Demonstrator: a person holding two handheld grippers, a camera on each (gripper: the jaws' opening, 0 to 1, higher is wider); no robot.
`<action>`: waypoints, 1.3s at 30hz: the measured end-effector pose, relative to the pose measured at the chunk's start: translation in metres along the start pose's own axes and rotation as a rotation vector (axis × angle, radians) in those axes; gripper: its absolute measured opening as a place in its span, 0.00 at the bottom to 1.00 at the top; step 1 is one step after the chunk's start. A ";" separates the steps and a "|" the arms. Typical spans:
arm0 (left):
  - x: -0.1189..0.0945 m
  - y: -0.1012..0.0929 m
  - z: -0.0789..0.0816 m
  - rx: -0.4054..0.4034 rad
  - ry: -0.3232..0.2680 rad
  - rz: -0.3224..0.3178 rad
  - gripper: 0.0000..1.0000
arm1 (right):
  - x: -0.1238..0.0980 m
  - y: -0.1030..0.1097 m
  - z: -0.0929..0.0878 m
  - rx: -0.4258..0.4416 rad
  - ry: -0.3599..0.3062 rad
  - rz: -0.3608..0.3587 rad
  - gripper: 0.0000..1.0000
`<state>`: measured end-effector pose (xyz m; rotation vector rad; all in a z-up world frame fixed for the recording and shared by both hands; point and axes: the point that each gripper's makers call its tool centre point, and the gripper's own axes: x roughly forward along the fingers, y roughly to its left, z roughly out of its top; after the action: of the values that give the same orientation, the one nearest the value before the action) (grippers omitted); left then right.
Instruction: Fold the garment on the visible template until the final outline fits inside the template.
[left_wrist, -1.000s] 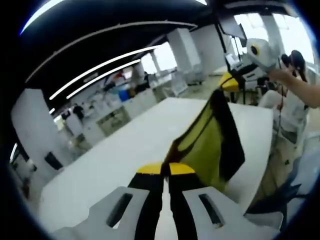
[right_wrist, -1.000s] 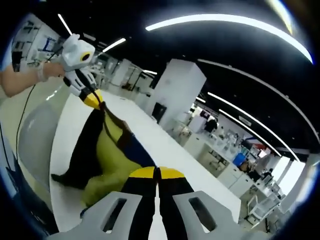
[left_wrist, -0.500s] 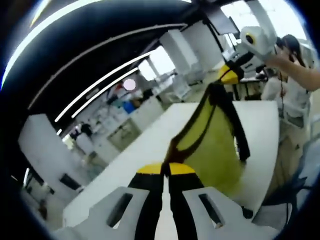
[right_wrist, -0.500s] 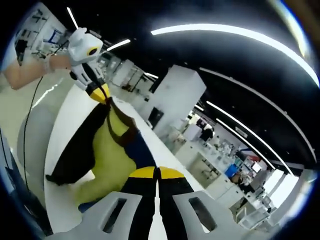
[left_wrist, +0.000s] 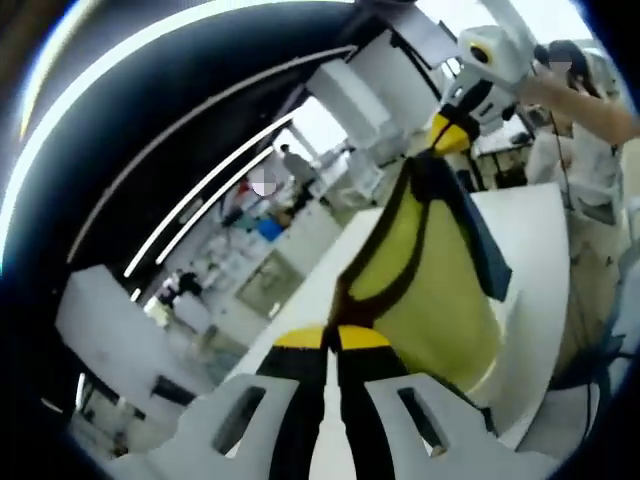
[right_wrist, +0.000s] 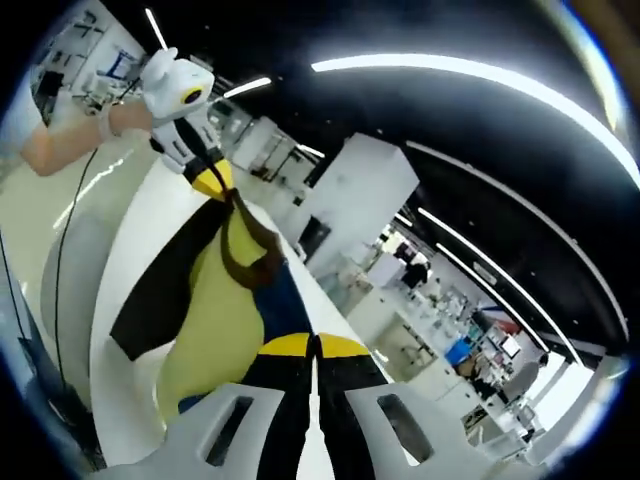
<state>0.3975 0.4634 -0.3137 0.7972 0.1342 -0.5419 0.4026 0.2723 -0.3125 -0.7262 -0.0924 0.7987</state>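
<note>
left gripper (left_wrist: 332, 338) pinching garment (left_wrist: 425, 290) | right gripper (left_wrist: 447, 128) gripping far end

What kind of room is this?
Probably a big open lab or workshop: long ceiling light strips, white pillars, and rows of white workbenches behind the white table.

Left hand-held gripper (left_wrist: 332, 338) jaws closed, right hand-held gripper (right_wrist: 313, 345) likewise, both raised
</note>
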 end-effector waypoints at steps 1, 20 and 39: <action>-0.003 0.002 0.003 0.013 0.001 0.003 0.00 | -0.001 0.000 0.002 -0.001 0.000 0.005 0.01; -0.045 0.010 0.033 0.191 0.033 0.026 0.00 | -0.032 0.014 0.037 -0.016 0.038 0.106 0.01; -0.087 -0.021 0.048 0.255 0.032 -0.012 0.00 | -0.072 0.039 0.047 -0.037 0.050 0.097 0.01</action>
<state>0.3081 0.4530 -0.2659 1.0544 0.1003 -0.5643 0.3117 0.2682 -0.2884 -0.7901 -0.0272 0.8728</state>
